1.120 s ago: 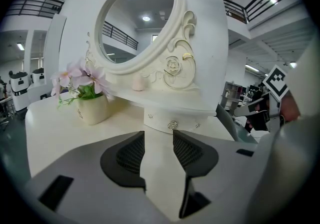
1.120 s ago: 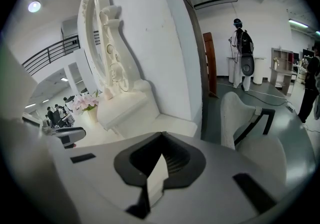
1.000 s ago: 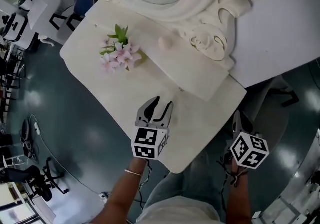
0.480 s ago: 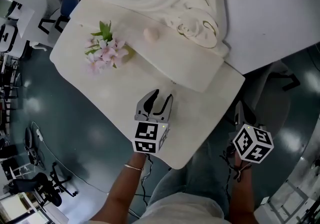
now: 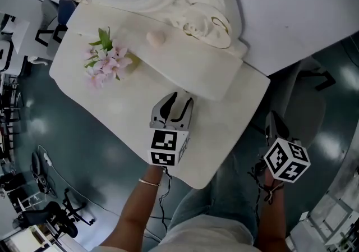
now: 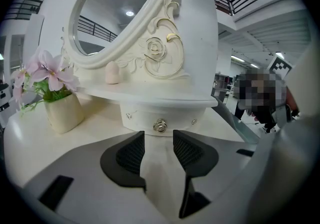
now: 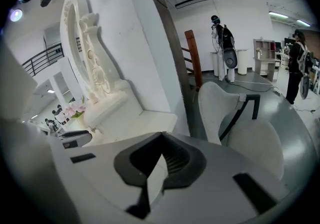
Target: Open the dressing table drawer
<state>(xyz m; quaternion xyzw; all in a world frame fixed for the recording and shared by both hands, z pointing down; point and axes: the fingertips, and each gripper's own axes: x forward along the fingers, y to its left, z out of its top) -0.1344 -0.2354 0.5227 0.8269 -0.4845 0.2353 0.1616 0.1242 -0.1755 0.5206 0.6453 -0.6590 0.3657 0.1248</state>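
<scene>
The small white curved drawer [image 6: 142,119] sits closed under the raised shelf of the white carved dressing table [image 5: 129,116], facing the person. Its round silver metal knob [image 6: 160,126] is centred on the front. The left gripper [image 6: 159,140] hovers low over the tabletop with its 2 black ribbed jaws apart and nothing between them. In the left gripper view the knob lines up just beyond the gap, near but not touching. That alignment looks like preparation for closing on the knob and pulling straight back.

The right gripper [image 5: 272,120] hangs off the table's right edge, well apart from the drawer. Its jaw tips meet and hold nothing, so it probably just waits clear of the pull path.

A cream pot of pink flowers [image 6: 61,112] stands to the left, away from the drawer's travel. The task appears not yet begun.
</scene>
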